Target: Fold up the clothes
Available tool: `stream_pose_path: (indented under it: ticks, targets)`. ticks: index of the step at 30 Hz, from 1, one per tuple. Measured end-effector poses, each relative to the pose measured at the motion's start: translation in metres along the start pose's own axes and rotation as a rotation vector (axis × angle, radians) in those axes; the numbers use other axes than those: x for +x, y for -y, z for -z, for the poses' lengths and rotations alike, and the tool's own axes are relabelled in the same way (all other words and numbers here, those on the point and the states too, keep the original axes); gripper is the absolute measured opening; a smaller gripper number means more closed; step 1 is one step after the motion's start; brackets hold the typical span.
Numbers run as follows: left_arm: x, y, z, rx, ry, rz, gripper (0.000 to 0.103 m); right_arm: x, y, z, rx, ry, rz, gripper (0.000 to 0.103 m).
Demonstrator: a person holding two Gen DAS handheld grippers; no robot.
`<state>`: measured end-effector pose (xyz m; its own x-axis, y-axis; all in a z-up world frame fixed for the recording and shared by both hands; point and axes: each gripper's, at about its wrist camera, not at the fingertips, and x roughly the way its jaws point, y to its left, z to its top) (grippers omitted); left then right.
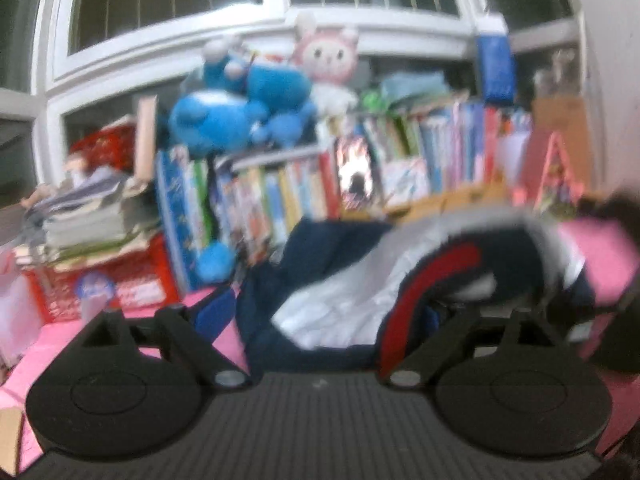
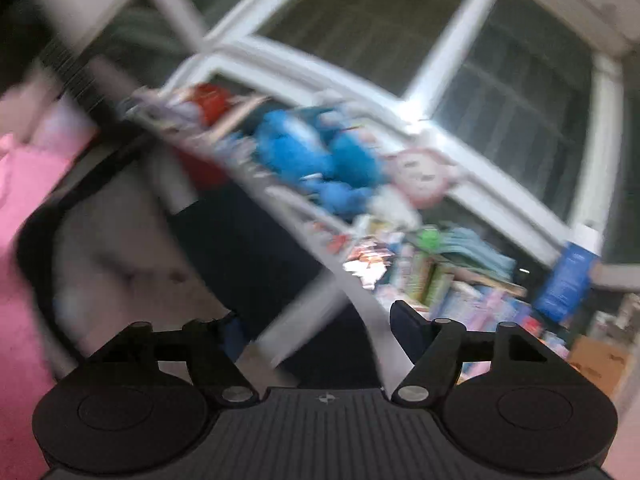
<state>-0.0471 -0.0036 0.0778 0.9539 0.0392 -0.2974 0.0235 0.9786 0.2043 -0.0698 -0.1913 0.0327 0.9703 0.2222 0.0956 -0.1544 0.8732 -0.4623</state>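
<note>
A navy, white and red garment hangs bunched in front of my left gripper, above the pink surface. The cloth covers the gap between the left fingers, so the grip is hidden. In the right wrist view the same garment shows navy cloth with white stripes, draped across my right gripper. The right finger shows beside the cloth. Both views are blurred by motion.
A shelf of upright books stands behind, with blue plush toys and a pink plush on top. A red crate with stacked papers sits at the left. White window frames fill the background.
</note>
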Motion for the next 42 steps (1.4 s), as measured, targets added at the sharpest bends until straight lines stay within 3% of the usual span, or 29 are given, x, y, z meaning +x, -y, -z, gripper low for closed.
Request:
stream_pose_path:
  ticks: [1, 4, 6, 8, 10, 12, 15, 18, 20, 24, 27, 30, 32, 33, 35, 38, 42]
  targets:
    - [0.001, 0.002, 0.004, 0.015, -0.014, 0.005, 0.093, 0.001, 0.003, -0.001, 0.011, 0.0, 0.027, 0.064]
    - [-0.004, 0.022, 0.01, 0.069, -0.011, 0.103, 0.093, -0.002, 0.019, -0.008, 0.04, 0.011, 0.051, 0.065]
    - [-0.004, 0.047, 0.012, 0.172, -0.005, 0.145, 0.095, -0.001, 0.024, -0.009, 0.038, 0.006, 0.078, 0.063]
    - [0.006, 0.072, 0.015, 0.281, 0.004, 0.119, 0.094, 0.004, 0.027, -0.011, 0.066, -0.005, 0.059, 0.061]
    - [0.017, 0.081, 0.019, 0.337, 0.034, 0.019, 0.093, 0.002, 0.029, -0.012, 0.115, -0.015, 0.033, 0.061]
    - [0.021, 0.076, 0.018, 0.32, 0.076, -0.115, 0.09, -0.001, 0.03, -0.011, 0.134, -0.029, 0.019, 0.061]
    - [0.01, 0.045, 0.006, 0.208, 0.11, -0.177, 0.091, -0.007, 0.032, 0.006, 0.089, -0.099, 0.041, 0.061]
    - [-0.001, 0.028, -0.001, 0.213, 0.123, -0.232, 0.095, -0.008, 0.038, 0.036, 0.07, -0.224, 0.057, 0.06]
    - [-0.005, 0.025, 0.001, 0.228, 0.11, -0.237, 0.1, -0.008, 0.045, 0.055, 0.068, -0.299, 0.082, 0.062]
    - [-0.002, 0.035, 0.019, 0.262, 0.032, -0.176, 0.1, -0.015, 0.068, 0.071, 0.121, -0.372, 0.123, 0.067]
    - [-0.004, 0.038, 0.031, 0.233, -0.034, -0.112, 0.098, -0.034, 0.098, 0.063, 0.309, -0.358, 0.107, 0.067]
    - [-0.004, 0.022, 0.034, 0.082, -0.092, -0.034, 0.099, -0.051, 0.158, 0.072, 0.831, -0.346, -0.034, 0.066]
    - [-0.002, 0.012, 0.034, -0.017, -0.118, 0.006, 0.099, -0.049, 0.174, 0.082, 0.916, -0.418, 0.043, 0.067]
    - [-0.001, 0.007, 0.035, -0.067, -0.131, 0.026, 0.097, -0.048, 0.167, 0.079, 0.802, -0.427, 0.08, 0.067]
    - [-0.001, 0.006, 0.031, -0.073, -0.125, 0.023, 0.097, -0.05, 0.138, 0.068, 0.582, -0.419, 0.094, 0.067]
    - [-0.002, 0.007, 0.027, -0.06, -0.116, 0.014, 0.097, -0.049, 0.104, 0.06, 0.475, -0.415, 0.011, 0.067]
    - [-0.002, 0.014, 0.036, 0.001, -0.152, 0.0, 0.097, -0.027, 0.072, 0.07, 0.357, -0.492, -0.031, 0.068]
